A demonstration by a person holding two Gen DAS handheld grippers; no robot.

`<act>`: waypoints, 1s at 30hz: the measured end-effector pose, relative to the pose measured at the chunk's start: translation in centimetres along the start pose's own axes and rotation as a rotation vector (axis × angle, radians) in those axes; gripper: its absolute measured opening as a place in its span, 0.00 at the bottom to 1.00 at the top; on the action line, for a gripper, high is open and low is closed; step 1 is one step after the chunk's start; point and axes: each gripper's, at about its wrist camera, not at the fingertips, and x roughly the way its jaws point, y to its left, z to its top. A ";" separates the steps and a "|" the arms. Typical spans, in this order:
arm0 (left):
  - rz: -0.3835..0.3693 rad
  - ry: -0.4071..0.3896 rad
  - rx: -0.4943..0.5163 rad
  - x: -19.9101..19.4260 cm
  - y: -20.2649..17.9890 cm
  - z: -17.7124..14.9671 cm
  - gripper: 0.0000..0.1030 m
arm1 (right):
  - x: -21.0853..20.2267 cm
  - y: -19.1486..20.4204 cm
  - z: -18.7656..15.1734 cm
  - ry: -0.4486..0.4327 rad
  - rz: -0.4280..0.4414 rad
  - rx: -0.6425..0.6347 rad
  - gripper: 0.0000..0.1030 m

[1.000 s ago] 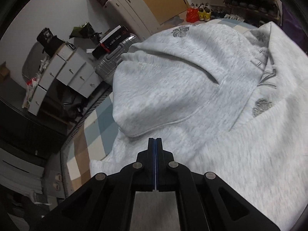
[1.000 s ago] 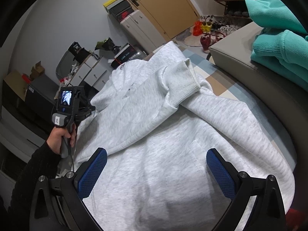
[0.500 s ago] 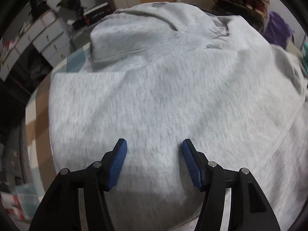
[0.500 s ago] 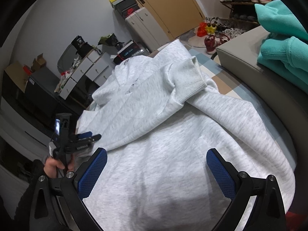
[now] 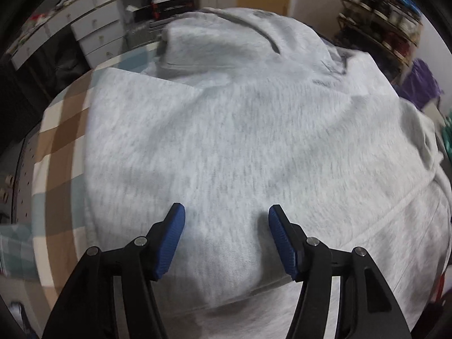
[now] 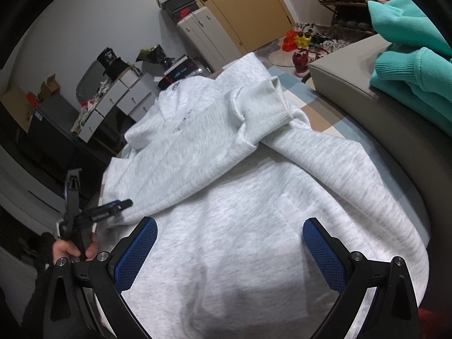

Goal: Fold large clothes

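A light grey hoodie (image 5: 240, 141) lies spread on a checked bed cover (image 5: 59, 147). One sleeve is folded across its chest, with the ribbed cuff (image 6: 262, 104) lying on top. My left gripper (image 5: 226, 212) hovers open just above the hoodie's lower left part, with only flat cloth below its blue pads. A person's hand (image 6: 67, 251) holds it at the hoodie's left edge. My right gripper (image 6: 230, 223) stands wide open above the front pocket (image 6: 282, 212), with nothing between its fingers.
A grey padded bench (image 6: 353, 84) beside the bed carries a teal garment (image 6: 409, 56). White drawer units (image 5: 96, 36), a suitcase (image 6: 203, 34), a wooden door (image 6: 240, 8) and a shoe rack (image 5: 389, 28) stand beyond the bed.
My left gripper went from shut to open, swung down and rolled over the hoodie's left side. The right gripper stayed where it was, open.
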 end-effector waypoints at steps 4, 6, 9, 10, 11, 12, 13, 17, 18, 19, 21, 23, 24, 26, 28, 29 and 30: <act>-0.087 -0.036 -0.006 -1.6 -1.3 0.6 0.55 | 0.1 0.0 -0.2 0.008 -0.006 -0.002 1.00; -0.069 0.063 0.016 1.3 -2.2 0.2 0.55 | 0.1 0.1 -0.2 0.008 -0.007 -0.003 1.00; -0.018 0.034 0.042 2.5 -2.8 0.0 0.56 | 0.2 0.4 -0.4 0.002 -0.026 -0.028 1.00; -0.013 0.038 0.013 2.6 -2.6 0.4 0.56 | 0.3 0.3 -0.5 0.008 -0.032 -0.032 1.00; -0.012 0.032 -0.019 2.3 -2.4 0.7 0.56 | 0.4 0.2 -0.6 0.014 -0.035 -0.031 1.00; -0.015 0.021 -0.041 1.8 -2.5 0.9 0.56 | 0.4 0.1 -0.6 0.016 -0.038 -0.028 1.00; -0.019 -0.005 -0.065 0.9 -2.4 1.1 0.56 | 0.4 0.0 -0.5 0.014 -0.037 -0.023 1.00; 0.018 -0.105 -0.088 -3.2 -2.3 0.2 0.56 | -0.2 0.3 0.1 -0.021 -0.020 -0.002 1.00; 0.036 -0.140 -0.101 -4.1 -2.6 -0.8 0.56 | -0.4 0.7 0.5 -0.030 -0.015 0.001 1.00; 0.055 -0.191 -0.126 -5.4 -2.3 -1.6 0.62 | -0.6 1.3 1.0 -0.038 -0.007 -0.003 1.00; 0.075 -0.276 -0.171 -7.2 -1.8 -3.5 0.78 | -1.0 3.7 2.7 -0.043 0.019 -0.069 1.00; 0.072 -0.372 -0.207 -8.1 -1.0 -4.5 0.79 | -1.1 6.5 4.6 -0.047 0.018 -0.146 1.00; 0.077 -0.409 -0.207 -8.4 -0.6 -4.8 0.79 | -1.1 8.1 5.9 -0.055 0.024 -0.181 1.00; 0.110 -0.438 -0.201 -8.5 -0.5 -4.5 0.79 | -0.4 10.9 8.3 -0.064 0.030 -0.243 1.00; 0.138 -0.475 -0.221 -8.6 0.4 -4.5 0.79 | 1.7 13.7 11.2 -0.060 0.023 -0.298 1.00; 0.131 -0.490 -0.238 -8.4 1.0 -4.6 0.79 | 3.1 15.0 12.5 -0.060 -0.004 -0.322 1.00; 0.123 -0.493 -0.252 -8.4 1.5 -5.3 0.81 | 4.6 16.0 13.6 -0.057 -0.030 -0.346 1.00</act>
